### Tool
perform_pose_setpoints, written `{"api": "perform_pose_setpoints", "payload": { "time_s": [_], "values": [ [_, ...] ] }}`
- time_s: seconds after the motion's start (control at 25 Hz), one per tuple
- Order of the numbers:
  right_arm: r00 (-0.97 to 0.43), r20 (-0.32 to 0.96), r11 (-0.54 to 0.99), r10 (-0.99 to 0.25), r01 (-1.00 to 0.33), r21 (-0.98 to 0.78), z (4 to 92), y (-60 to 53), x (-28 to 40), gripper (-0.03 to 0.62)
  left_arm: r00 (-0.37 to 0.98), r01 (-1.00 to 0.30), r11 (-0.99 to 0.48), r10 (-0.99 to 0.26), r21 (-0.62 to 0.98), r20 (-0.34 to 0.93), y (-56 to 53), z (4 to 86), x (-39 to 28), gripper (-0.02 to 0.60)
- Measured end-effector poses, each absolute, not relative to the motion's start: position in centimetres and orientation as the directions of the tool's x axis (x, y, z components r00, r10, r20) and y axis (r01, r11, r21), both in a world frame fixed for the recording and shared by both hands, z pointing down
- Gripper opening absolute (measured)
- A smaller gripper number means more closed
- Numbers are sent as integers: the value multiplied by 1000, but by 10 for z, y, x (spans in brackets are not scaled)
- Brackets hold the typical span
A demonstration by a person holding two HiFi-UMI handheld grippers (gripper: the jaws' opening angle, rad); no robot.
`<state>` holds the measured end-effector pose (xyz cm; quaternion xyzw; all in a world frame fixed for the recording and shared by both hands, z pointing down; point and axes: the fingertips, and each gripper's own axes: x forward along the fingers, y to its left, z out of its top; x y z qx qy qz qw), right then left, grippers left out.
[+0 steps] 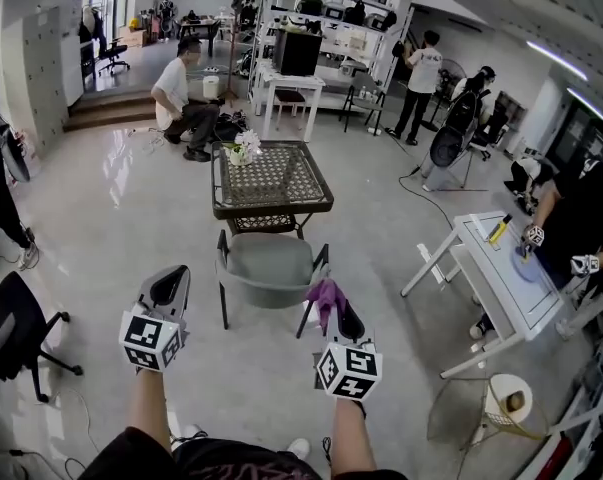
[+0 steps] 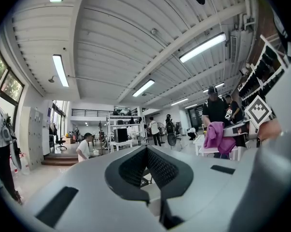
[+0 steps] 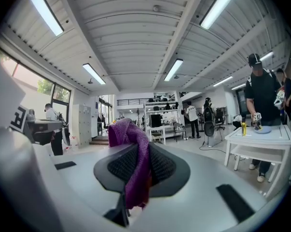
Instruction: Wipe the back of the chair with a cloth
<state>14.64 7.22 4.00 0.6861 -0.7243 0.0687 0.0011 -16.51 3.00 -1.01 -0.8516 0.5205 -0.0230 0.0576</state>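
Head view only: grey chair [image 1: 269, 268] at 12 o'clock, just beyond both grippers. Gripper views tilt up toward ceiling [image 3: 135, 42], no chair in them. Right gripper [image 1: 331, 303] fingertips are hidden by purple cloth [image 1: 325, 296]; cloth-chair contact unclear. Its own view shows fingers clamped on cloth. Left gripper [image 1: 168, 286] fingers pressed together, empty.

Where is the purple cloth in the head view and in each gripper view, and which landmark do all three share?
Head view: the purple cloth hangs from the right gripper, lower centre, before the grey chair.
Left gripper view: right of centre, at mid height.
Right gripper view: centre, pinched between the jaws.
Shared landmark: the white shelving rack at the back of the room.
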Motion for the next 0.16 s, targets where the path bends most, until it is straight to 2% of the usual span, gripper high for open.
{"api": "perform_pose_setpoints", "payload": {
  "time_s": [0.16],
  "values": [
    [-55,89,44,-994,-991,-127,37,70,147,71,465,-881,-460,-885,-113,-26,28,-10,-167,9]
  ]
}}
